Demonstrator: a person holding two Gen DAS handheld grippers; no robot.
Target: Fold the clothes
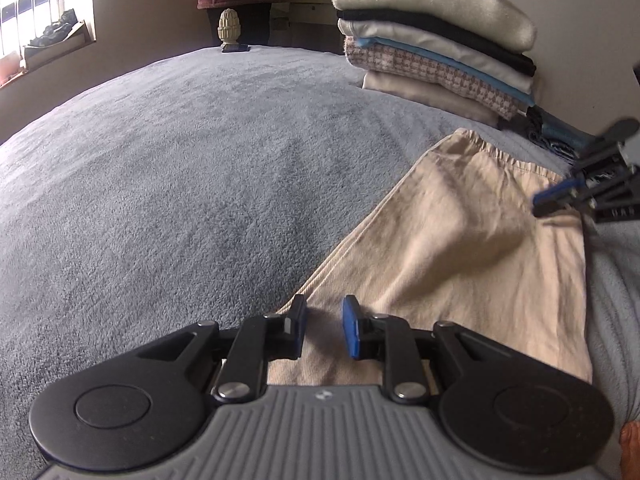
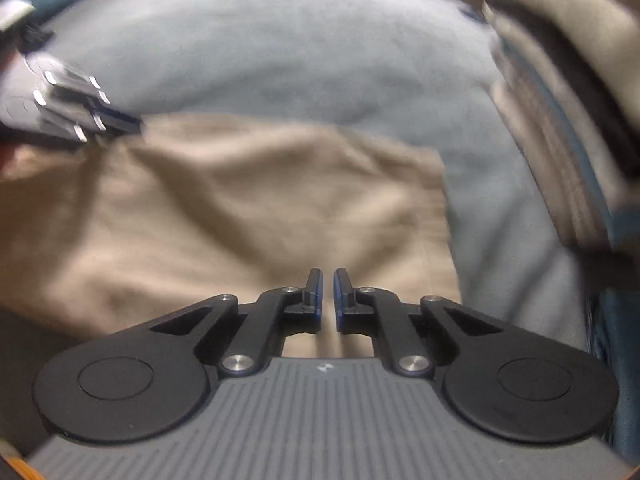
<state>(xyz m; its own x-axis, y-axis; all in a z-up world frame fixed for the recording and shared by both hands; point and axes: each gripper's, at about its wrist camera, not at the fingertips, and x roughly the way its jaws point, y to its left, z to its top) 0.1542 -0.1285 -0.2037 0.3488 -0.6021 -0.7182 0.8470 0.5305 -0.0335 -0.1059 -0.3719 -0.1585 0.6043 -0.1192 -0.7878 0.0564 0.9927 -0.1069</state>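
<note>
The right view is blurred; our right tool (image 2: 327,294) is pressed together over the trousers (image 2: 224,216), empty. Our left tool (image 1: 323,330) tilts down, slightly spread; whether it pinches cloth we cannot tell.

bed: grey fleece blanket (image 1: 180,168) | window (image 1: 44,0): bright daylight, upper left | wall (image 1: 152,4): plain beige

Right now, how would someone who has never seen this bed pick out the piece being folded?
Start from the grey fleece blanket covering the bed, then find the tall stack of folded clothes at its far edge. Just in front of it lies the beige garment, the only piece spread flat and alone, with a gathered elastic edge.
</note>
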